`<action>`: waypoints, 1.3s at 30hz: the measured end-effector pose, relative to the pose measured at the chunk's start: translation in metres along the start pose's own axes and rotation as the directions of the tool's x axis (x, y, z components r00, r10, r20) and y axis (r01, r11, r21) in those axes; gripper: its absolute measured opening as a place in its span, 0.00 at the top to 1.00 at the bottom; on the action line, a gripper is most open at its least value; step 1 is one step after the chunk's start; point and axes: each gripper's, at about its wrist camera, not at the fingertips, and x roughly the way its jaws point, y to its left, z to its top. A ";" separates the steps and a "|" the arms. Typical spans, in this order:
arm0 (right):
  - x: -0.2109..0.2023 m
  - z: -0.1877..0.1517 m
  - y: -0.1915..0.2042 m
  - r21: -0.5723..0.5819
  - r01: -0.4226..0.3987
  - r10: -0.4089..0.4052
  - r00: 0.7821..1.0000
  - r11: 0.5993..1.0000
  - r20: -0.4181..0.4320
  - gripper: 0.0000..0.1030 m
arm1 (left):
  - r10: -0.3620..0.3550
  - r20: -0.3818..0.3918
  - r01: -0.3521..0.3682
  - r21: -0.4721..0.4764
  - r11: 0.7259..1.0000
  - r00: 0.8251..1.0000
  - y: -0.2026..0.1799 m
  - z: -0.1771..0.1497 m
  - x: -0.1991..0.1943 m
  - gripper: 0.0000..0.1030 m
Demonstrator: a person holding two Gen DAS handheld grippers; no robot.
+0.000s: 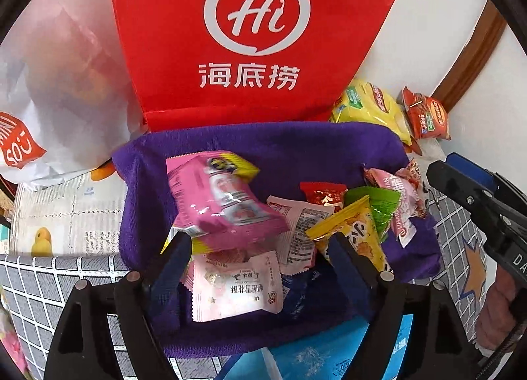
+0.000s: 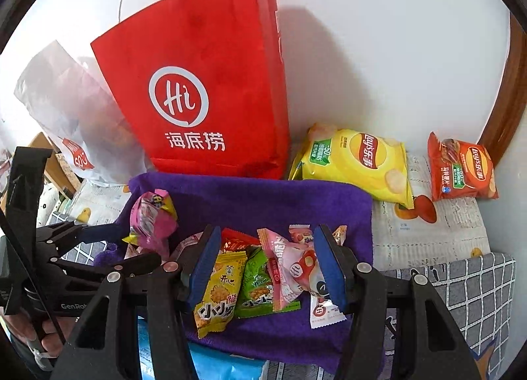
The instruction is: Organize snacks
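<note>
A purple cloth (image 1: 296, 149) (image 2: 263, 195) holds a pile of small snack packets. My left gripper (image 1: 260, 248) stands open over its near left part. A pink packet (image 1: 224, 202) (image 2: 151, 222) lies tilted just beyond the fingertips, clear of the right finger. Below it sits a white packet (image 1: 237, 291). My right gripper (image 2: 266, 264) is open above the right part of the pile, with a yellow packet (image 2: 220, 287), a green packet (image 2: 260, 284) and a pink-and-white packet (image 2: 290, 268) seen between its fingers. I see no pad pressing on them. A small red packet (image 1: 322, 194) lies behind.
A red paper bag (image 2: 204, 90) stands against the wall behind the cloth, with a white plastic bag (image 2: 66, 110) to its left. A yellow chips bag (image 2: 359, 162) and an orange-red chips bag (image 2: 461, 169) lie at the back right. A blue packet (image 1: 316, 353) lies at the near edge.
</note>
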 end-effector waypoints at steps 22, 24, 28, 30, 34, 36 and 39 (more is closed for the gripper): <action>-0.035 -0.011 0.011 -0.010 0.064 -0.064 0.998 0.998 0.009 0.43 | 0.032 0.053 -0.034 0.036 0.999 0.998 -0.017 -0.006 -0.038 0.18; -0.041 -0.016 0.011 -0.003 0.075 -0.075 0.997 0.997 0.003 0.43 | 0.037 0.051 -0.039 0.039 0.998 0.998 -0.019 -0.007 -0.041 0.18; -0.056 -0.027 0.009 0.007 0.077 -0.077 0.997 0.997 0.007 0.43 | 0.032 0.064 -0.035 0.041 0.999 0.997 -0.025 -0.010 -0.054 0.16; -0.066 -0.033 0.008 0.013 0.076 -0.076 0.997 0.997 0.005 0.43 | 0.030 0.085 -0.033 0.042 0.999 0.996 -0.028 -0.012 -0.063 0.10; -0.086 -0.042 0.007 0.037 0.074 -0.074 0.997 0.997 -0.005 0.43 | 0.016 0.094 -0.020 0.049 0.999 0.995 -0.036 -0.014 -0.075 0.06; -0.097 -0.047 0.007 0.054 0.076 -0.076 0.997 0.996 -0.003 0.43 | 0.015 0.104 -0.021 0.051 0.998 0.994 -0.039 -0.016 -0.084 0.06; -0.111 -0.056 0.008 0.060 0.096 -0.096 0.995 0.994 0.002 0.43 | 0.014 0.120 -0.018 0.034 0.999 0.993 -0.038 -0.029 -0.102 0.06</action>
